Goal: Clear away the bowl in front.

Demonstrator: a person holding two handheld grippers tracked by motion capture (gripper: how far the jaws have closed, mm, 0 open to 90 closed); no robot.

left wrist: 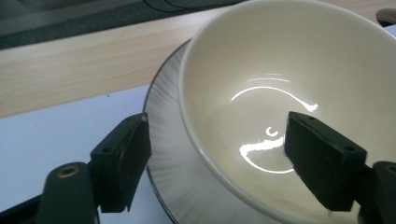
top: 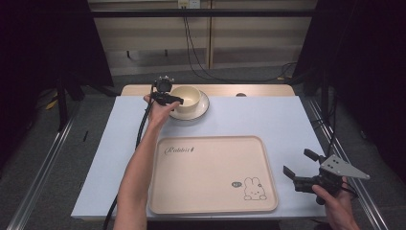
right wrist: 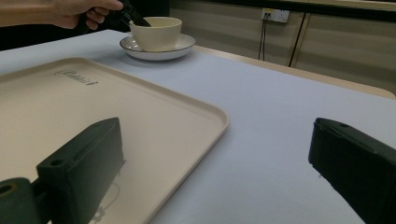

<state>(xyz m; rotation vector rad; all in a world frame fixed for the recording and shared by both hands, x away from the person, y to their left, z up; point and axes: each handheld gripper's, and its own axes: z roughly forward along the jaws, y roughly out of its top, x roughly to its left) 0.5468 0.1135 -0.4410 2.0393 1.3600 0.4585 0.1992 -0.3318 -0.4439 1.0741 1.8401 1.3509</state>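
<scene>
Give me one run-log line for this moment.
left claw: open, straddling bowl wall | bowl: on saucer | right claw: open, idle beside tray

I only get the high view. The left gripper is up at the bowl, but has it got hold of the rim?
Observer: Not yet. In the left gripper view the left gripper straddles the near wall of the bowl, one jaw inside and one outside, with a clear gap at the outer jaw.
Operator: Is anything in the bowl?
Observer: No, it is empty. The glossy inside shows only curved reflections of light.
Operator: What is under the outer jaw?
Observer: The plate that the bowl stands on. Up close it has fine lines running out to a thin dark edge.
</scene>
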